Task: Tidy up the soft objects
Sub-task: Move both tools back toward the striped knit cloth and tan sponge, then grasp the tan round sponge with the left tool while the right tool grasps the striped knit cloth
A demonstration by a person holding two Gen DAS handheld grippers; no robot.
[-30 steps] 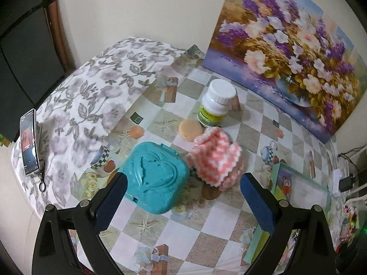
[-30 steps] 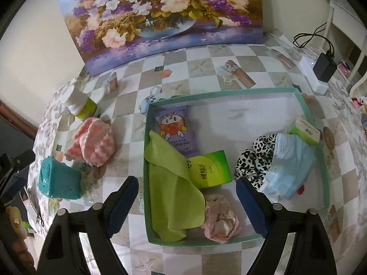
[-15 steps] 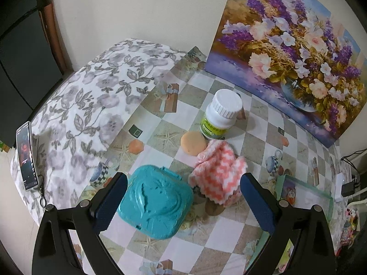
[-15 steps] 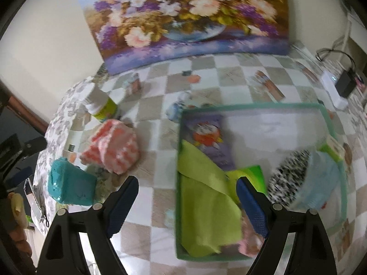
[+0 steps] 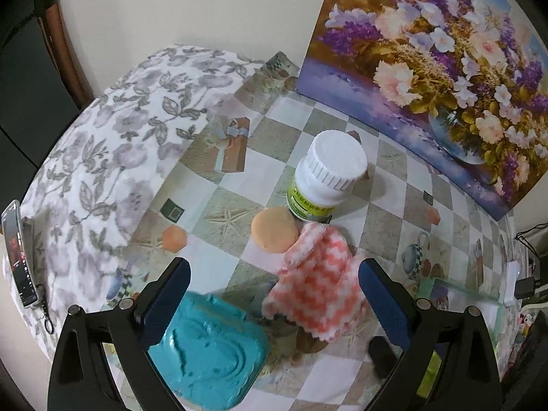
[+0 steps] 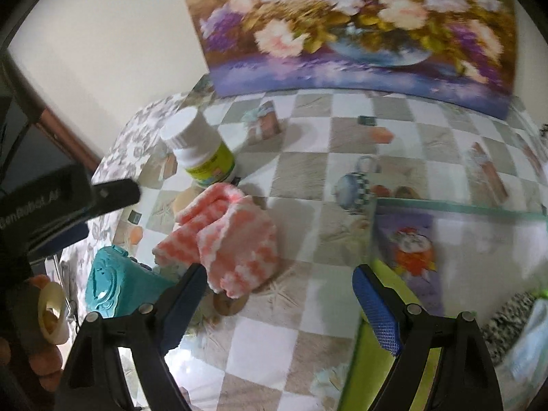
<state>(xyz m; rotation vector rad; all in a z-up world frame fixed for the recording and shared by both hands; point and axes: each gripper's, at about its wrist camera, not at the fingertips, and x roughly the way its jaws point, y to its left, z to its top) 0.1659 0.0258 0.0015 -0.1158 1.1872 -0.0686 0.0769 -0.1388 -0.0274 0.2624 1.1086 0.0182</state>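
A folded pink-and-white zigzag cloth lies on the checked tablecloth; it also shows in the right wrist view. My left gripper is open and empty, hovering just in front of the cloth. My right gripper is open and empty, a little right of and in front of the cloth. A green-rimmed tray at the right holds a lime cloth, a purple cartoon packet, a leopard-print item and a pale blue mask.
A teal heart-embossed box sits left of the cloth. A white-capped bottle and an orange disc stand behind it. A flower painting leans on the wall. A phone lies at the table's left edge.
Both grippers have moved in toward the pink cloth. The right gripper has swung left away from over the tray. The left view has closed in, with the teal box now low in frame.
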